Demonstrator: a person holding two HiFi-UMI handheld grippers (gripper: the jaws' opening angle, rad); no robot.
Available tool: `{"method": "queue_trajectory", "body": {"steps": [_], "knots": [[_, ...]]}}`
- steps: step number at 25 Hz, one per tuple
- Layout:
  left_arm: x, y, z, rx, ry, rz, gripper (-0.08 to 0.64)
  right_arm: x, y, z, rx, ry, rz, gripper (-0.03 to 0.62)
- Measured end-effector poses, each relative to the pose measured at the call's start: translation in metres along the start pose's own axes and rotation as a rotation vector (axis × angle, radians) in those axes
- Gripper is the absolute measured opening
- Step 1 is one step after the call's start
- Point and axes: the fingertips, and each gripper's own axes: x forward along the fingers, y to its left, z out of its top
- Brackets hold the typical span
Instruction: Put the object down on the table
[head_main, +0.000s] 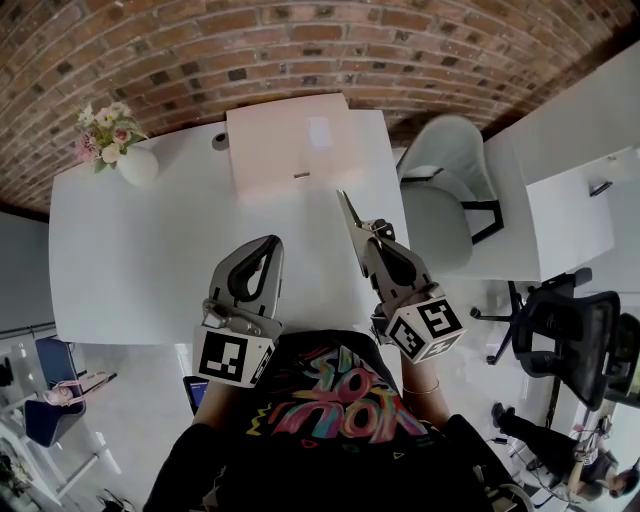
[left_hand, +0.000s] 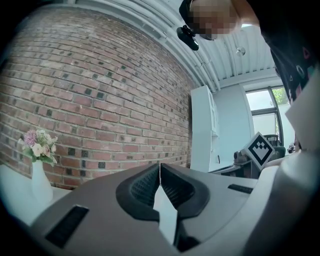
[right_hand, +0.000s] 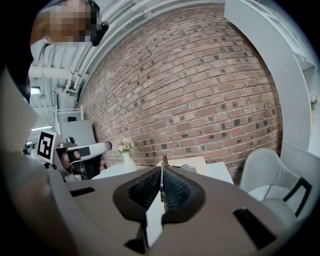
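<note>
the right gripper (head_main: 370, 240) is clamped on a thin metal tool (head_main: 350, 212), whose point sticks out past the jaws and seems to be held above the near part of the table (head_main: 140, 260). the left gripper (head_main: 266, 250) hangs beside it, jaws together on nothing. the setting down looks not yet begun. i'd say the next move is to lower the tool onto the bare top, short of the box (head_main: 290, 150), then ease the jaws apart.

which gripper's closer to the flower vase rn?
Left. The left gripper is over the middle of the table, with the flower vase ahead to its left. The right gripper, shut on a thin metal tool, sits farther right, near the table's right edge.
</note>
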Motion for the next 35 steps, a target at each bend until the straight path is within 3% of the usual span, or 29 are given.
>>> {"method": "queue_trajectory", "body": {"steps": [10, 23, 35], "knots": [[-0.006, 0.003, -0.02, -0.017, 0.049, -0.02, 0.026, 0.02, -0.006, -0.035, 0.046, 0.071, 0.022, 0.023], [0.016, -0.003, -0.042, -0.095, 0.076, -0.054, 0.026, 0.055, -0.026, -0.108, 0.276, 0.16, 0.098, 0.025], [0.044, -0.009, -0.07, -0.104, 0.112, -0.081, 0.026, 0.065, -0.051, -0.159, 0.442, 0.195, 0.079, 0.025]]}}
